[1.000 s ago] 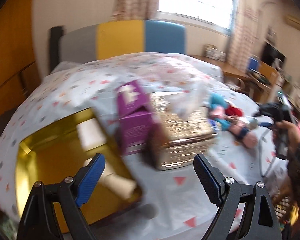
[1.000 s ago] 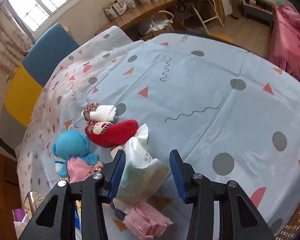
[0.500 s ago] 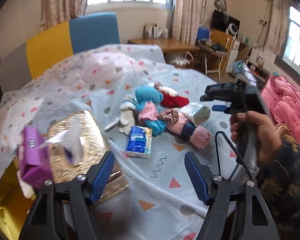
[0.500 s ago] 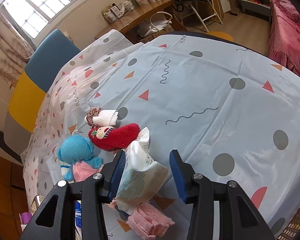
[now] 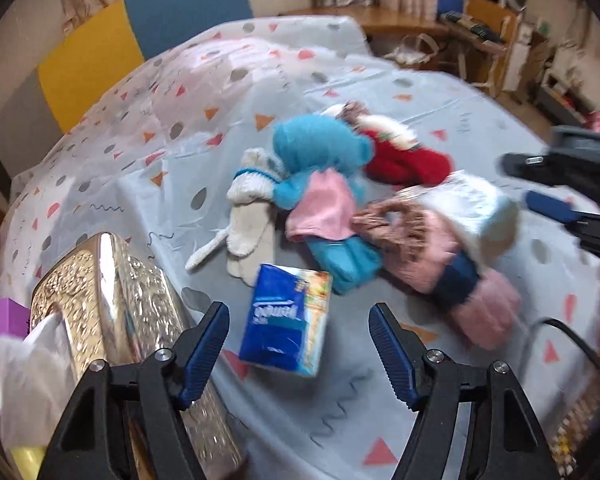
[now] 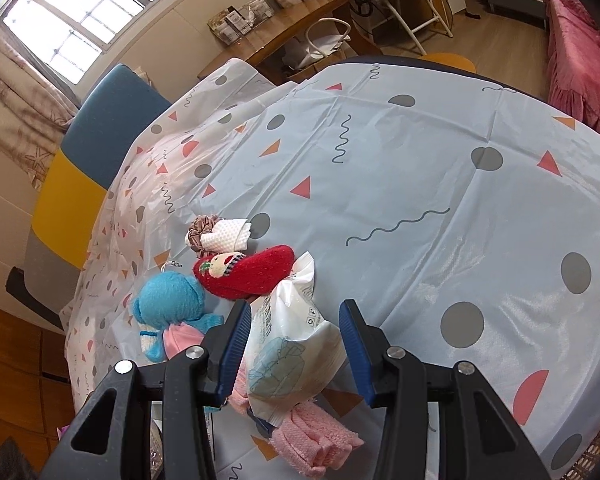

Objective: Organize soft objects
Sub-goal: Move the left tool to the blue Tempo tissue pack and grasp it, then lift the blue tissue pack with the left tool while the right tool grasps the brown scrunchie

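Sorting barely begun: left gripper (image 5: 298, 344) gapes over tissue pack (image 5: 286, 322), right gripper (image 6: 292, 344) straddles white bag (image 6: 292, 344), grip unclear, toys (image 5: 320, 152) unsorted.

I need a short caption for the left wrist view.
Open left gripper above a blue tissue pack, beside piled soft toys.

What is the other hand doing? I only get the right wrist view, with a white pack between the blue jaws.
Observer: The left gripper hangs over a blue tissue pack that lies flat on the tablecloth. Its jaws have just been closing partway, but they grip nothing.
Operator: Is anything next to that pack?
Observer: Yes, a shiny gold embossed tissue box stands just left of it, with a white tissue sticking out.
Operator: Is my white pack lying on something?
Observer: A brown scrunchie lies right beside it, on a pink knitted piece.
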Tool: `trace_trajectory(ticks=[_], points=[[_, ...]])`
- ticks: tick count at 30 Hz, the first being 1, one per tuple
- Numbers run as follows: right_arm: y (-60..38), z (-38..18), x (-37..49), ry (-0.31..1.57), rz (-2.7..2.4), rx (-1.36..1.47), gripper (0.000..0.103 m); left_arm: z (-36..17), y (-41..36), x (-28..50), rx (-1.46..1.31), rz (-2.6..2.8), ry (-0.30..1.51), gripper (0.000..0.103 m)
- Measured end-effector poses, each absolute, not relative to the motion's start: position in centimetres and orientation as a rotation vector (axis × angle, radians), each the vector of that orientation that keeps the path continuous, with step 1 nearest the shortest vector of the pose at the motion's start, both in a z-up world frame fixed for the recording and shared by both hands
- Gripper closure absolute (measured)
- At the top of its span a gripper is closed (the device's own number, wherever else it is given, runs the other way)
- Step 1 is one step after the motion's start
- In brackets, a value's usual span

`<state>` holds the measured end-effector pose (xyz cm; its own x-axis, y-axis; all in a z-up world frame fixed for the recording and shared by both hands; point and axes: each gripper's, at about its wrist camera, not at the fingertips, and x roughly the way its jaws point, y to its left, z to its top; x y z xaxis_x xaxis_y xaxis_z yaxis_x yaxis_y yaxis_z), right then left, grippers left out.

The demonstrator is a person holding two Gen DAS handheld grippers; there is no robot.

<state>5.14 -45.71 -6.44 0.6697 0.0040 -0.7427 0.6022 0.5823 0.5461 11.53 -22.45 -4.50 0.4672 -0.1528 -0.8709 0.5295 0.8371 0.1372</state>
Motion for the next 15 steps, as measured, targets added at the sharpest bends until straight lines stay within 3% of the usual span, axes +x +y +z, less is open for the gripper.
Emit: trace_trajectory(ticks=[8,12,15], points=[[-45.6,-5.8,4.9,0.731,-0.379,0.89,0.057,-8.1,-23.8,12.4,0.499,-0.405,1.005,0.031],[-45.6,-5.4,4.9,0.708,-0.388,0.87,0.057,-8.8,-24.3,11.0,0.558,-0.438,0.952,0.057],[-45.6,-5.4,5.0,0.714,-0.391,0.857,0.057,-8.2,-23.7,10.3,0.514,-0.487,0.942,0.064]])
